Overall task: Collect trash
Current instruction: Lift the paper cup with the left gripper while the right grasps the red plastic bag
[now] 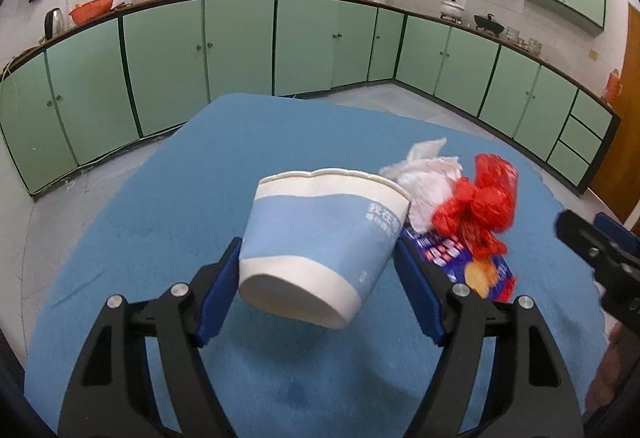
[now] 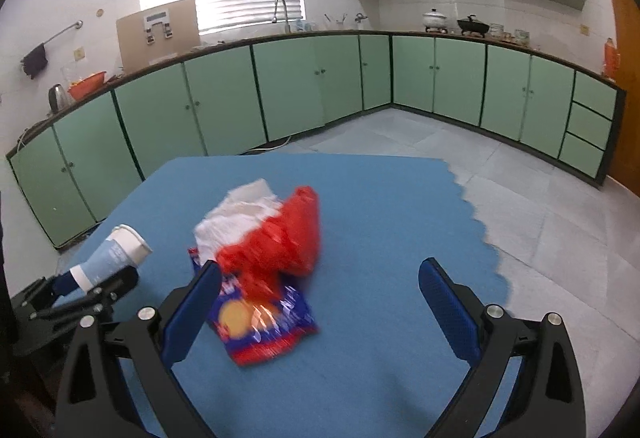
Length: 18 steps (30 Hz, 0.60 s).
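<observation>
A blue and white paper cup is held tilted above the blue table between the blue pads of my left gripper, which is shut on it. It also shows in the right wrist view, at the far left. A pile of trash lies on the table: a crumpled white tissue, a red plastic bag and a blue snack wrapper. My right gripper is open and empty just above and near the pile, its left pad beside the wrapper.
The blue table cloth ends in a wavy edge at the right, with tiled floor beyond. Green kitchen cabinets line the far walls. The right gripper shows at the right edge of the left wrist view.
</observation>
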{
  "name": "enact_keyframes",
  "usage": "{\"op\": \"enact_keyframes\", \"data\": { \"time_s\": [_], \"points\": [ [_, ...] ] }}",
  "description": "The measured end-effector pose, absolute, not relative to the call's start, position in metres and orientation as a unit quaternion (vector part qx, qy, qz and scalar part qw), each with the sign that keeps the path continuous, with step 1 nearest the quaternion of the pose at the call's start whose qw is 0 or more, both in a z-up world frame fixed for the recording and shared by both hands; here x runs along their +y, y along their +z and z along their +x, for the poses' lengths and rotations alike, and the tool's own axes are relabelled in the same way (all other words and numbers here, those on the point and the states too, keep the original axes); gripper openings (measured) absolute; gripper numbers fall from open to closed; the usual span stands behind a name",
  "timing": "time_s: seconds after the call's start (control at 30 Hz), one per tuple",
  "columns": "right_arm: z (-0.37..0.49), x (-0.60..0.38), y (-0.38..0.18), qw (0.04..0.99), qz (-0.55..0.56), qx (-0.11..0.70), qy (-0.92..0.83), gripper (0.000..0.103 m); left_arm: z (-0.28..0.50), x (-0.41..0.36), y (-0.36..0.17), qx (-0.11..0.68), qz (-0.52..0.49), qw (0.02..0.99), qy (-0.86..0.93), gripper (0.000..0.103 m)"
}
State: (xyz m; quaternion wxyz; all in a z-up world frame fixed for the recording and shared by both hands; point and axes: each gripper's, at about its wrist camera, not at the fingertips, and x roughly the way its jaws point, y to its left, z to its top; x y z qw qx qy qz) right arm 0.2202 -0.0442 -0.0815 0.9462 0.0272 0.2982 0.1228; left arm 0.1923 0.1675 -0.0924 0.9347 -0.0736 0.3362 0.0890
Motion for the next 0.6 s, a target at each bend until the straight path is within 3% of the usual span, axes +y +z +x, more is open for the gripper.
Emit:
{"op": "enact_keyframes", "data": {
  "time_s": [0.23, 0.3, 0.37, 0.4, 0.47, 0.6],
  "points": [
    [0.253, -0.018, -0.092, 0.939, 0.021, 0.314, 0.136, 0.086, 0.205, 0.183, -0.092, 0.335, -0.08, 0.933, 0.101, 0.073],
    [0.26, -0.014, -0.096, 0.936, 0.017, 0.323, 0.138, 0.075, 0.206, 0.188, -0.094, 0.334, -0.084, 0.933, 0.103, 0.073],
    [0.266, -0.012, -0.099, 0.93, 0.02, 0.337, 0.145, 0.056, 0.208, 0.189, -0.094, 0.335, -0.085, 0.933, 0.102, 0.073],
    [0.268, -0.013, -0.101, 0.927, 0.023, 0.343, 0.15, 0.051, 0.209, 0.189, -0.095, 0.336, -0.085, 0.932, 0.102, 0.073],
    [0.267, -0.013, -0.104, 0.923, 0.024, 0.351, 0.157, 0.027, 0.209, 0.189, -0.096, 0.338, -0.086, 0.932, 0.1, 0.073],
    [0.261, -0.013, -0.103, 0.922, 0.018, 0.351, 0.164, 0.014, 0.208, 0.185, -0.093, 0.336, -0.083, 0.933, 0.094, 0.073]
  ]
}}
